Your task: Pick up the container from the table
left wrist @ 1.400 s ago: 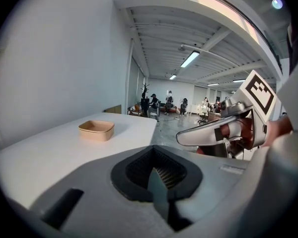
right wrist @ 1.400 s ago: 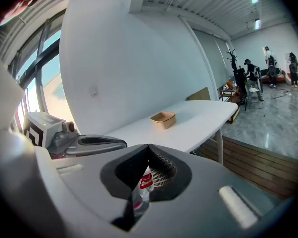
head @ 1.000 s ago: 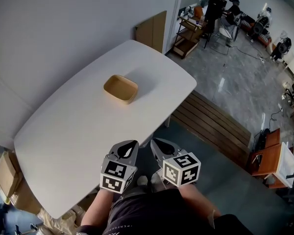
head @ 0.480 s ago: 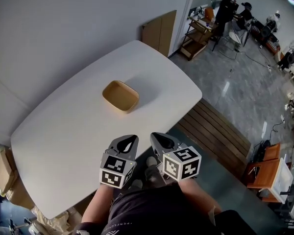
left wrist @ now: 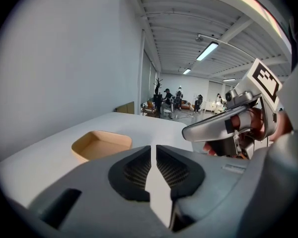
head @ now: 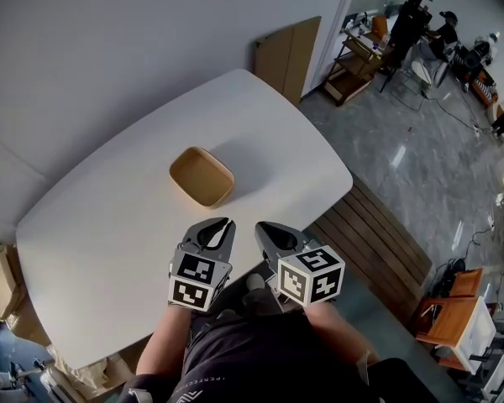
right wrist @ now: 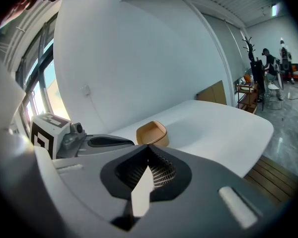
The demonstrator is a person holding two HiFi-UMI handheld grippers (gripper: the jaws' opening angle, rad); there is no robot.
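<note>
White table (head: 109, 217) fills most of the head view, set close against a plain wall, with a busy workshop beyond. We stand at its near edge. The container (head: 202, 177), a shallow tan tray with rounded corners, sits alone near the middle of the top, well ahead of both tools. We hold the left gripper (head: 217, 232) and the right gripper (head: 269, 232) side by side over the near edge, both aimed towards the container. That reads to us as an approach under way, not a grasp.

From the left gripper view, the jaws of the left gripper (left wrist: 153, 150) stand a narrow slit apart and are opening, with nothing between them but bare tabletop. The container (left wrist: 102, 145) lies ahead and a little left of the slit, clear of the pads (left wrist: 179, 170). We take the opening as preparation for closing on its rim.

From the right gripper view, the jaw tips of the right gripper (right wrist: 149, 150) meet, closed on nothing. The container (right wrist: 152, 133) lies beyond them, almost in line with the tips and untouched. With one tool opening and the other closed, we judge the left to be the one meant for the pick.
</note>
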